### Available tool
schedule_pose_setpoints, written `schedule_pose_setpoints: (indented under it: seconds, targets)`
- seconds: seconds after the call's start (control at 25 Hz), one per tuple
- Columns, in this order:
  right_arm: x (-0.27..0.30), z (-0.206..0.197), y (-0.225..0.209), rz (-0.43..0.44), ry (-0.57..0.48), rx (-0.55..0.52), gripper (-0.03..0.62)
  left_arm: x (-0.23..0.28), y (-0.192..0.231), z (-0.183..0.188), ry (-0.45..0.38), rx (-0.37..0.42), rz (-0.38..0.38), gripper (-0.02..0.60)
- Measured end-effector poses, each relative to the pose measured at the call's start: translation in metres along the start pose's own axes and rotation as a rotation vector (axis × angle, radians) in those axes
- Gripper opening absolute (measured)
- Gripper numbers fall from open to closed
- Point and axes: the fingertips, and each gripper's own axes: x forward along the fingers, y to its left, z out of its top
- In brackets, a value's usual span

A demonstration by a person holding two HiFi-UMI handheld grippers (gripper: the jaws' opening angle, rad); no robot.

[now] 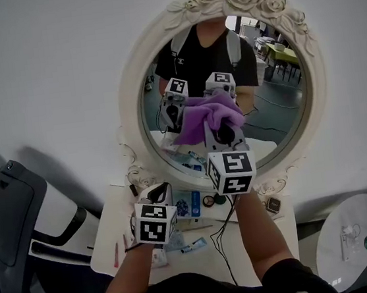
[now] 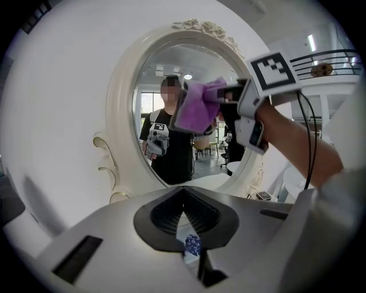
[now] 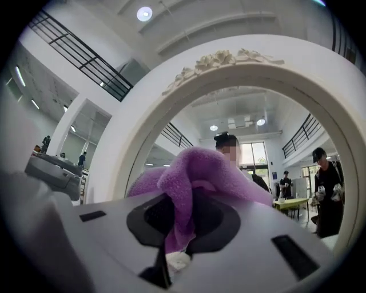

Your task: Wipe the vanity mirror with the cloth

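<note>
The oval vanity mirror (image 1: 284,97) in its white rose-carved frame (image 1: 131,96) leans on the wall above a small table. My right gripper (image 1: 219,126) is raised to the glass and shut on a purple cloth (image 1: 209,111), which lies against the middle of the mirror. From the right gripper view, the cloth (image 3: 200,171) bunches out of the jaws, with the frame (image 3: 143,114) arching around it. My left gripper (image 1: 160,192) hangs low over the table, shut and holding nothing. The left gripper view looks up at the mirror (image 2: 166,97) and the cloth (image 2: 197,106).
The white table (image 1: 108,238) below the mirror carries a blue tube (image 1: 196,203), small jars and other bits. A grey chair (image 1: 11,203) stands at the left. A round white table (image 1: 353,234) sits at the lower right. A black cable (image 1: 221,237) trails from the right gripper.
</note>
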Motion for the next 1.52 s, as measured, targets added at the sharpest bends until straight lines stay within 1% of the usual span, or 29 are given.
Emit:
schedule_pose_setpoints:
  seconds: [0.08, 0.16, 0.4, 0.6, 0.8, 0.88, 1.0, 1.08, 1.16, 1.24, 1.36, 1.44, 1.52]
  targets:
    - [-0.004, -0.041, 0.006, -0.005, 0.058, 0.020, 0.054, -0.002, 0.005, 0.000, 0.000, -0.007, 0.008, 0.006]
    - [-0.008, -0.073, 0.011, -0.012, 0.095, 0.050, 0.054, -0.003, 0.008, -0.002, 0.003, -0.010, 0.014, 0.006]
    - [-0.015, -0.121, 0.016, -0.050, 0.138, 0.089, 0.054, -0.008, 0.011, -0.007, 0.010, -0.018, 0.021, 0.006]
    - [-0.021, -0.166, 0.024, -0.046, 0.236, 0.099, 0.054, -0.012, 0.015, -0.010, 0.015, -0.024, 0.035, 0.006]
    - [-0.029, -0.214, 0.029, -0.028, 0.338, 0.055, 0.054, -0.012, 0.011, -0.011, 0.019, -0.018, 0.033, 0.006]
    - [-0.033, -0.233, 0.030, -0.019, 0.393, 0.072, 0.054, -0.012, 0.008, -0.011, 0.020, -0.016, 0.032, 0.006]
    - [-0.036, -0.263, 0.031, 0.012, 0.516, 0.149, 0.054, -0.013, 0.008, -0.012, 0.022, -0.016, 0.037, 0.006]
    - [-0.040, -0.274, 0.030, 0.026, 0.584, 0.169, 0.054, -0.014, 0.008, -0.012, 0.024, -0.016, 0.042, 0.006]
    - [-0.047, -0.268, 0.028, 0.029, 0.592, 0.156, 0.054, -0.016, 0.007, -0.014, 0.027, -0.018, 0.043, 0.006]
    - [-0.052, -0.241, 0.025, 0.034, 0.540, 0.161, 0.054, -0.016, 0.007, -0.016, 0.028, -0.022, 0.045, 0.006]
    - [-0.051, -0.171, 0.013, 0.064, 0.407, 0.189, 0.054, -0.017, 0.007, -0.015, 0.027, -0.022, 0.046, 0.006]
    - [-0.049, -0.118, -0.007, 0.081, 0.322, 0.207, 0.054, -0.017, 0.004, -0.013, 0.023, -0.019, 0.042, 0.006]
    - [-0.050, -0.063, -0.037, 0.073, 0.240, 0.202, 0.054, -0.016, 0.002, -0.012, 0.020, -0.016, 0.037, 0.006]
